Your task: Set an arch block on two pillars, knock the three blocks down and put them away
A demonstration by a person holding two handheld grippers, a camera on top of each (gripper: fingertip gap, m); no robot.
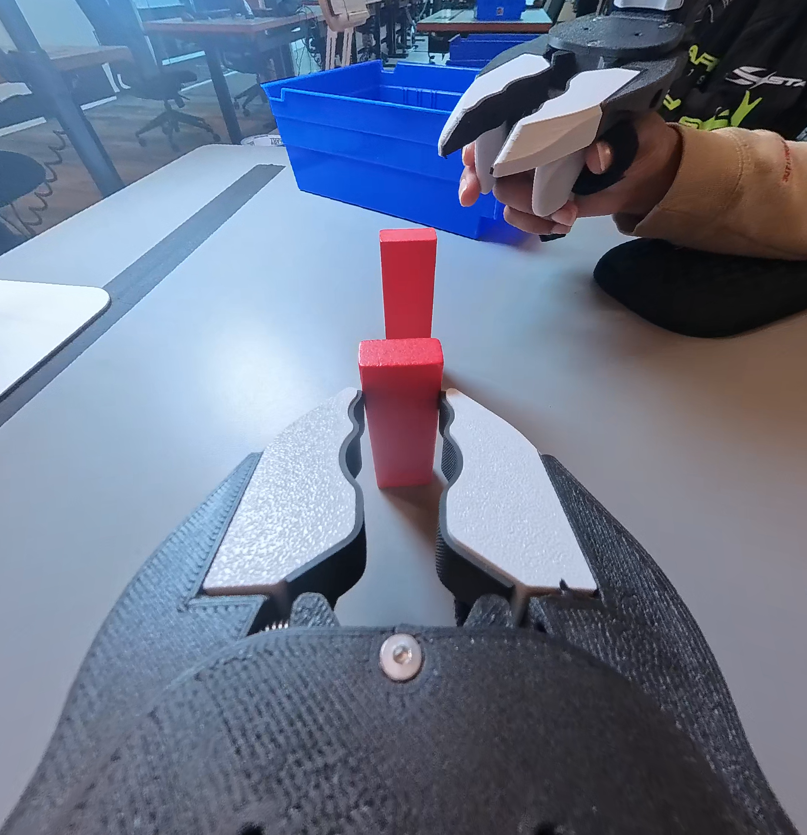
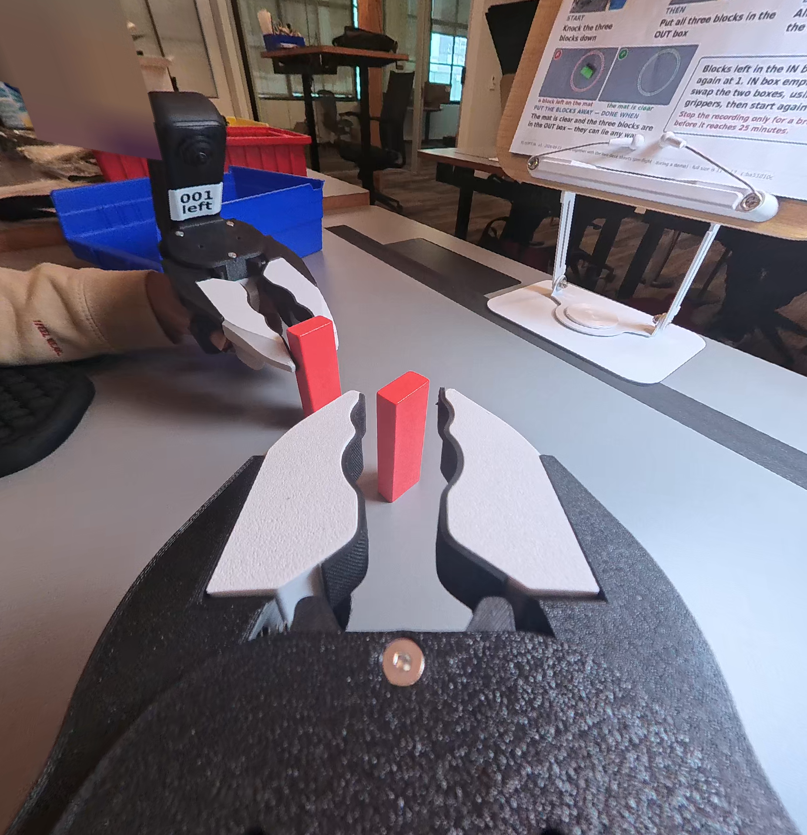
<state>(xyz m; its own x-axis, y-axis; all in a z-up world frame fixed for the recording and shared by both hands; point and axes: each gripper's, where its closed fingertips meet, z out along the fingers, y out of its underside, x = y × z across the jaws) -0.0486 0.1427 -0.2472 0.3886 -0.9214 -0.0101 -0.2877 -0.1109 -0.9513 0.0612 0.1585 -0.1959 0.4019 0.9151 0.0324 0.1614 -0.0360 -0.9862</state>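
Two red pillar blocks stand upright on the grey table. My left gripper is shut on the near pillar, its fingertips pressed against both sides. In the right wrist view the left gripper grips that pillar near its top. The second pillar stands free just beyond. My right gripper is open; this pillar shows between its fingers with gaps on both sides. In the left wrist view the right gripper hovers above and beyond it. I see no arch block.
A blue bin sits at the far table edge, and another blue bin with a red bin shows behind the left gripper. A white document stand holds an instruction sheet. A black pad lies under the person's forearm. Some 12 cm of space lies between my two pairs of fingers.
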